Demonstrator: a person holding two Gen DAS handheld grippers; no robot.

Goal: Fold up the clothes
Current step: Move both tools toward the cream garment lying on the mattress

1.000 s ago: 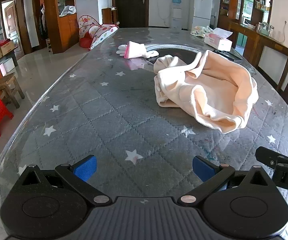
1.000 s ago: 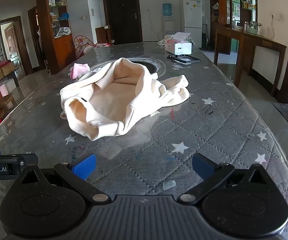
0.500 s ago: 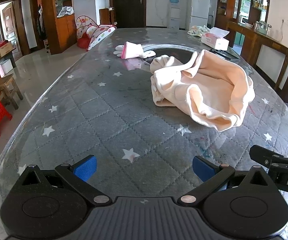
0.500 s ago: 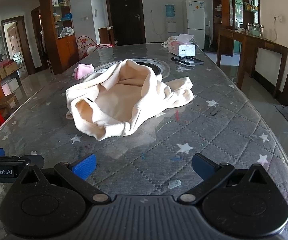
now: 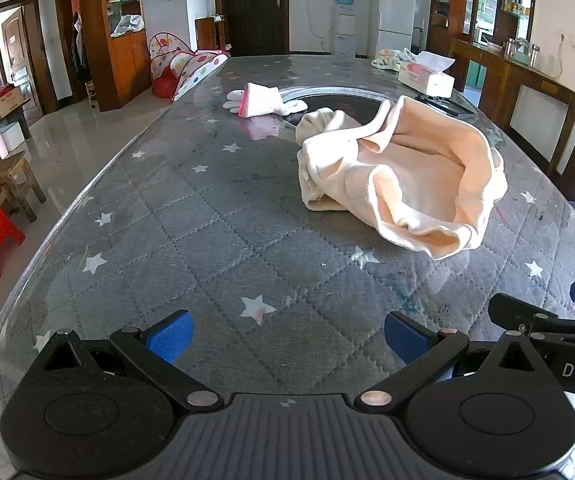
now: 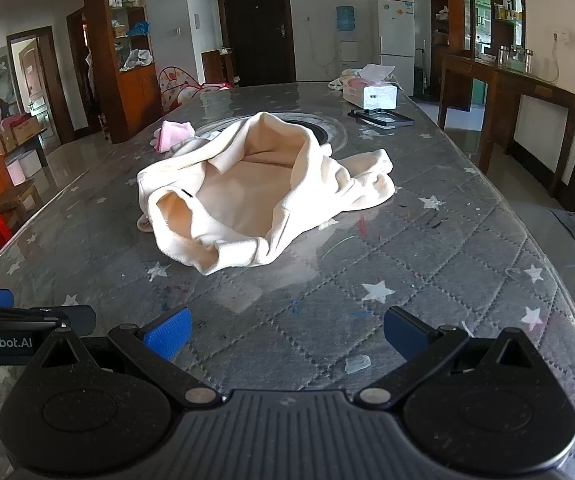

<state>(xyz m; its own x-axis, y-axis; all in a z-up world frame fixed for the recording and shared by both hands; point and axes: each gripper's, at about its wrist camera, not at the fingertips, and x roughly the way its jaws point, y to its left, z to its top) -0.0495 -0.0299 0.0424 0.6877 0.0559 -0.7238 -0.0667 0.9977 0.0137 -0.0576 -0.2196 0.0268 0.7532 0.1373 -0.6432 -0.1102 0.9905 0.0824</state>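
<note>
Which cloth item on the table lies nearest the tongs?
The crumpled cream garment, lying mid-table; the small pink-and-white item sits farther back, beyond it.

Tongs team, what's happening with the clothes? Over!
Left tongs open, empty. Right tongs open, empty. Cream garment crumpled, unfolded, ahead on table. Nothing in the way.

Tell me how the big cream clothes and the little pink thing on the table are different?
The cream garment is much bigger than the pink item. The cream garment is one pale colour; the pink item is pink with white parts. The cream garment lies crumpled, its opening gaping, nearer the grippers; the pink item sits farther back, flatter. Both are soft cloth resting untouched on the grey starry table.
</note>
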